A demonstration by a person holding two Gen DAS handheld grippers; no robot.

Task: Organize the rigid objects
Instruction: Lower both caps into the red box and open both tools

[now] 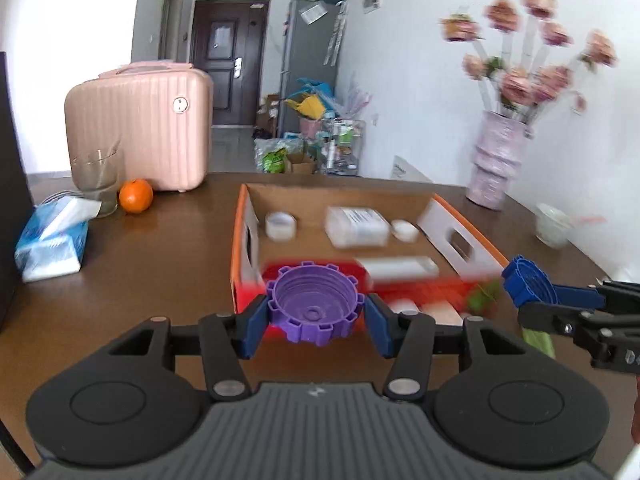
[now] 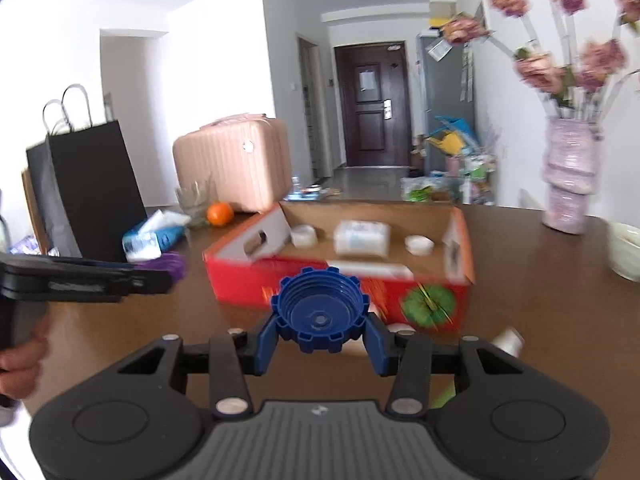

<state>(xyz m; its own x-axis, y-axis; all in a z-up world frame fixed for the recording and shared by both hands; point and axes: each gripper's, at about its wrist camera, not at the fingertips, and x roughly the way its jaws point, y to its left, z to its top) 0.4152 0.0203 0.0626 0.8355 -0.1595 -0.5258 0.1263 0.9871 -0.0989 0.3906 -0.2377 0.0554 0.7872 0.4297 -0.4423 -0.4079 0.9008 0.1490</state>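
A purple cap is clamped by the left gripper, a blue cap by the right gripper; the black bag is seen only in the right view.

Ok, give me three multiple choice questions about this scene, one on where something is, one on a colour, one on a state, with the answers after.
1. Where is the orange?
A. inside the box
B. on the table beside the glass
C. in the bowl

2. What colour is the cap held by the left gripper?
A. purple
B. green
C. white

3. What is the right gripper doing?
A. hanging open
B. resting shut with nothing in it
C. shut on a blue cap

Answers: 1 B, it sits by the glass outside the cardboard box; 2 A, the purple cap shows between its fingers; 3 C, the blue cap is clamped.
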